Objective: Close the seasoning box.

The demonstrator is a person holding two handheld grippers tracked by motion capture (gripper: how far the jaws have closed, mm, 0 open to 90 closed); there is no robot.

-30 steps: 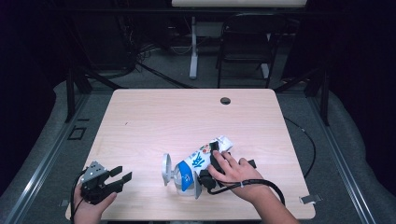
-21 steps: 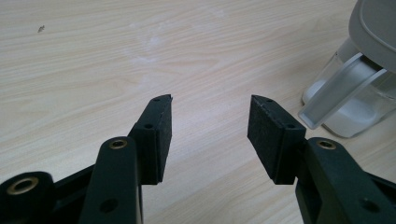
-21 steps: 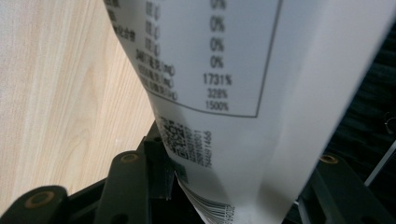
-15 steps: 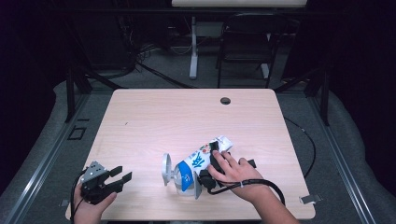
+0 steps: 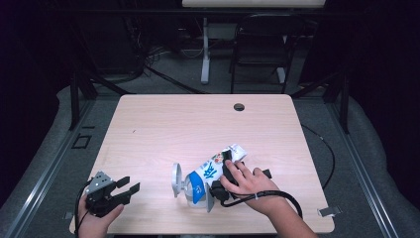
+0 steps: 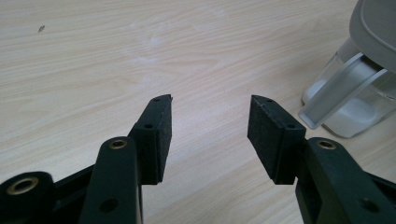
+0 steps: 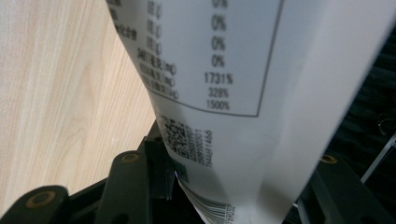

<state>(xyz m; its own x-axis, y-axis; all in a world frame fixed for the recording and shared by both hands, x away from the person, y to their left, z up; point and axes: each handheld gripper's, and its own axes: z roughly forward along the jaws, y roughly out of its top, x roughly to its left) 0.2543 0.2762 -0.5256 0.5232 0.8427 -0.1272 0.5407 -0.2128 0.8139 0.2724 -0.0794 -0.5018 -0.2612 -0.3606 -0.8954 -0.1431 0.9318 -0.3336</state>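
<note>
Milk carton [image 5: 214, 171], tilted over clear pitcher [image 5: 190, 186], clamped between right gripper [image 5: 225, 173] jaws; left gripper [image 6: 209, 130] jaws wide, empty, pitcher just beyond them: steady pitcher, tip slowly.

Desk [image 5: 163, 124]: pale wood-grain top, rounded corners, standing on a grey floor [image 5: 361, 163]. Round dark grommet hole [image 5: 239, 107] near the far edge, right of centre. Small dark speck [image 5: 133, 131] on the left part of the top. Clear jug [image 5: 190, 186] with a grey lid stands on the near part of the desk, about mid-width. Carton [image 5: 215, 168], white with blue print, is tilted over the jug.
</note>
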